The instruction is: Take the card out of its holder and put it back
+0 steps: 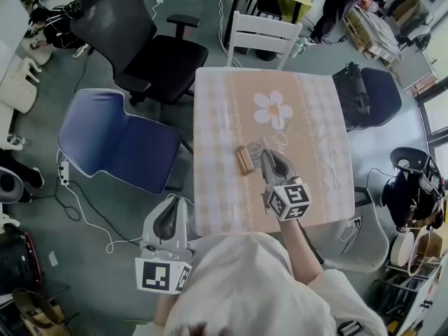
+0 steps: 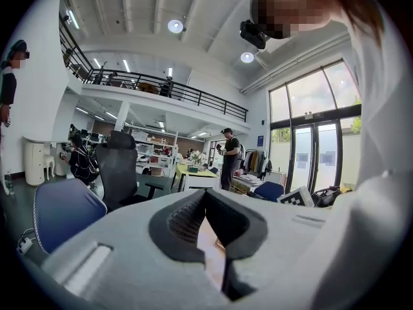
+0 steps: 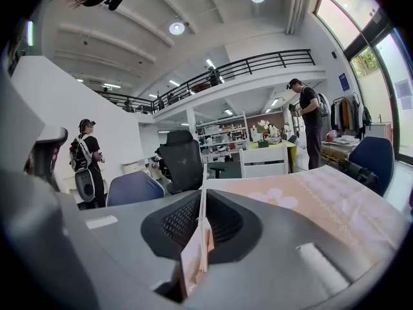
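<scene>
A brown card holder (image 1: 244,161) lies near the middle of the table (image 1: 315,152), which has a pink checked cloth. Just right of the holder, my right gripper (image 1: 266,154) is shut on a thin pale card (image 1: 253,148). In the right gripper view the card (image 3: 197,250) stands edge-on between the pads of that gripper (image 3: 203,196), lifted above the table. My left gripper (image 1: 173,200) hangs off the table's left front corner, close to the person's body. In the left gripper view its jaws (image 2: 205,196) meet at the tips with nothing between them.
A blue chair (image 1: 119,142) stands left of the table, with a black office chair (image 1: 150,47) behind it. A white chair (image 1: 262,37) is at the far edge. A dark bag on a blue chair (image 1: 364,93) sits at the right. A flower print (image 1: 273,109) marks the cloth.
</scene>
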### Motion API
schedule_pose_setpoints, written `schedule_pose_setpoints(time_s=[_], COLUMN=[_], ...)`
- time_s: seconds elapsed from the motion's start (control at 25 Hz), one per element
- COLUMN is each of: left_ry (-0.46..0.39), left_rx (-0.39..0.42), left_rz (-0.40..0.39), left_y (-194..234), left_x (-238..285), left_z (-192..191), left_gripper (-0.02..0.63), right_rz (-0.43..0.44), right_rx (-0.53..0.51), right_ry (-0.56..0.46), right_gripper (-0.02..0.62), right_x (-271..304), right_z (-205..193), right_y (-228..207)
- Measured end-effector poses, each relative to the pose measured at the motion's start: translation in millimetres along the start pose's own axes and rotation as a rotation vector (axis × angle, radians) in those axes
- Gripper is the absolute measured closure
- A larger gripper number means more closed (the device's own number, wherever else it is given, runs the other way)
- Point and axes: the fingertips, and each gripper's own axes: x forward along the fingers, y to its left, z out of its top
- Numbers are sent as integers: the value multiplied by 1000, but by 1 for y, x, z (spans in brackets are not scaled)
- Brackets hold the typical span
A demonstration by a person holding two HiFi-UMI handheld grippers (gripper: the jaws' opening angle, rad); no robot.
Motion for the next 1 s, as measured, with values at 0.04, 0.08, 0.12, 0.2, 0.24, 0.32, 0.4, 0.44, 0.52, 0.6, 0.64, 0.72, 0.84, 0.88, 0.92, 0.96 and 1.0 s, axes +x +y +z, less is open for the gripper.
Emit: schedule_pose_setpoints(time_s=[0.04,0.08,0.12,0.2,0.24,0.32,0.4,0.44,0.52,0.6,0.64,0.72,0.84,0.88,0.92,0.96,1.0], left_ry=[0,0,0,-1,-1,0,0,0,0,0,0,-1,-3,-3,-4,-4,-4], left_rx=[0,0,0,1,1,2,1,1,2,2,2,1,0,0,-1,-1,-2], left_rz=[1,1,0,-1,-2,-3,-3,-3,-2,-1,0,1,1,1,0,0,-1], left_y=[0,0,-1,-1,-2,-2,-1,-1,-1,-1,-1,0,0,1,1,0,0], left_x=[0,1,1,2,2,1,1,1,2,2,2,1,1,1,0,0,0], left_z=[0,0,0,0,-1,-1,-1,-1,0,0,0,-1,0,0,1,1,2], left_gripper=[606,606,606,606,606,606,606,606,606,606,606,606,606,606,606,606,606], right_rz=[-1,-2,-2,-2,-3,-12,-22,-24,-29,-34,-36,-38,-38,-37,-36,-34,-32], right_rx=[2,4,6,3,1,2,8,8,5,5,6,7,8,8,7,6,5], right_ry=[4,7,8,11,14,27,42,47,57,65,68,71,70,70,71,72,73], right_gripper=[580,580,580,580,580,580,580,580,580,580,580,580,580,580,580,580,580], right_x=[0,0,0,1,1,2,4,5,6,7,7,8,8,8,8,8,7], right_z=[-1,-2,-2,-4,-5,-8,-10,-11,-11,-12,-12,-13,-14,-13,-13,-12,-12], right_y=[0,-1,-1,-1,-2,-3,-3,-3,-3,-4,-4,-5,-4,-4,-4,-4,-3])
